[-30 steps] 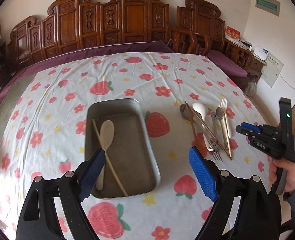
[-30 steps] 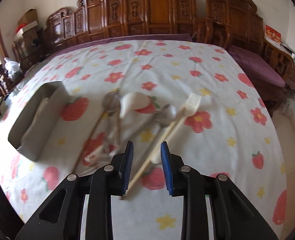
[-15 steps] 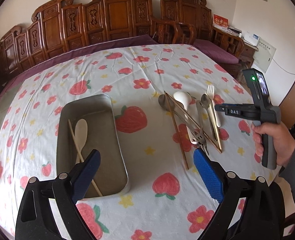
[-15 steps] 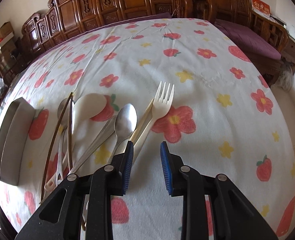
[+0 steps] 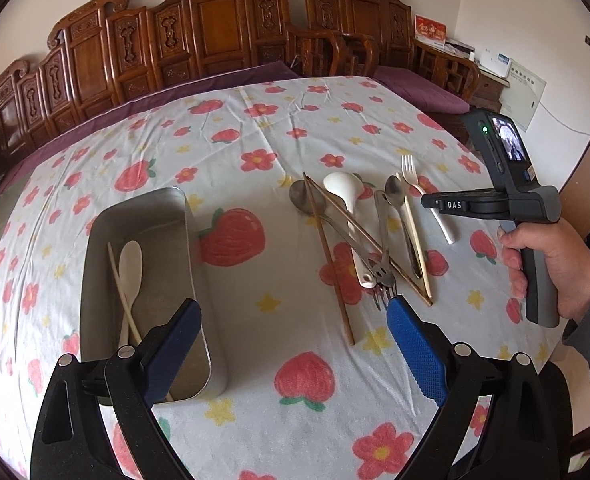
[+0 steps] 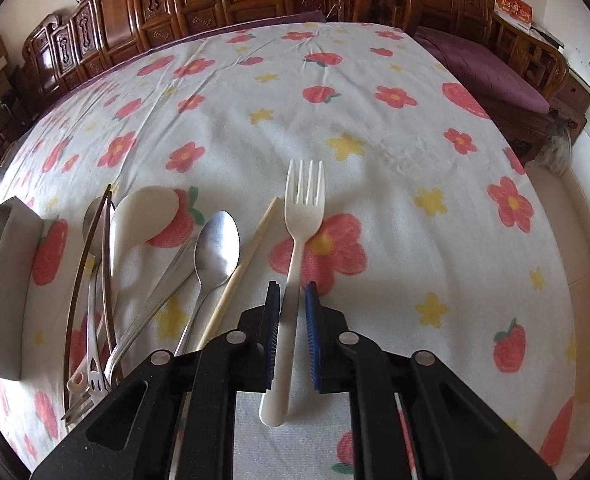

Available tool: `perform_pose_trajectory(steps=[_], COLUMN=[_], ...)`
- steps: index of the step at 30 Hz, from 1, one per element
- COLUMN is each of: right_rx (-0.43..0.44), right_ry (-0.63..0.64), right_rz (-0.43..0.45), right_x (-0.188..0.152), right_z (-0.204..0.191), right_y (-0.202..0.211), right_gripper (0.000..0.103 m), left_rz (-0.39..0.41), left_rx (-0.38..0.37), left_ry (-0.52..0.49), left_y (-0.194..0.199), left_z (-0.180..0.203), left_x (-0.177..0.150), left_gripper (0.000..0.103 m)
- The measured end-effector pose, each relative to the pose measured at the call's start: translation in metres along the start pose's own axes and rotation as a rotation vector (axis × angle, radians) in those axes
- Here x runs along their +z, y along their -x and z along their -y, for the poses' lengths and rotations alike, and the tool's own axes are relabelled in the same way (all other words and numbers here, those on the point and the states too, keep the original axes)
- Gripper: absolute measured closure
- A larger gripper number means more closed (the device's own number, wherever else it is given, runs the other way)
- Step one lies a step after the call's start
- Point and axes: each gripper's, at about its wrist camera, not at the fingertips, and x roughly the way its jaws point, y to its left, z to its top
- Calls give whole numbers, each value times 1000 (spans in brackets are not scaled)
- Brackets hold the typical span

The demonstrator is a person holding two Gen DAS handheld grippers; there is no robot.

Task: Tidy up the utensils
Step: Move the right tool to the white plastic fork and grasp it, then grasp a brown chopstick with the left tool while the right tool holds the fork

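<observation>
Metal tray, lower left of left-wrist frame, on floral cloth over bench. Contents: 1 pale wooden spoon + 1 light chopstick, lying lengthwise, crossing. Rest of tray floor bare.

Loose utensils, centre-right of same frame, in a fanned pile w/ handles crossing: dark chopsticks, steel ladle-type spoon, white ceramic spoon, steel spoon, pale chopstick, steel forks w/ tines toward camera. White plastic fork at pile's right edge, apart from pale chopstick beside it, tines pointing to frame top.

Room: cloth open btwn tray and pile; wide bare cloth above and right of fork in right-wrist frame. Bench edge drops off at far right. Carved wooden chairs along top.

Left gripper: bottom of its frame, angled down, jaws spread wide, nothing btwn; left pad over tray's near corner, right pad just by fork tines.

Right gripper: pistol grip in person's hand, right edge of left-wrist frame. Angled steeply down; jaws closing on white fork's handle, nearly pressed together, handle btwn pads, butt end sticking out toward camera.
</observation>
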Motion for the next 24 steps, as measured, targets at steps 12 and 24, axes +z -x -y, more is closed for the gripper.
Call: perform_pose_trajectory(steps=[12, 24], right_rx=[-47, 5], right_ry=[104, 107], right_rz=[-9, 39], right_x=[8, -29], right_z=[-9, 1], right_y=[-6, 37], right_gripper=[94, 95], left_rz=[-65, -113], left_rx=[27, -7], left_ry=[-6, -18], left_y=[-39, -79], left_z=[10, 21], left_x=[9, 29], left_gripper=[13, 38])
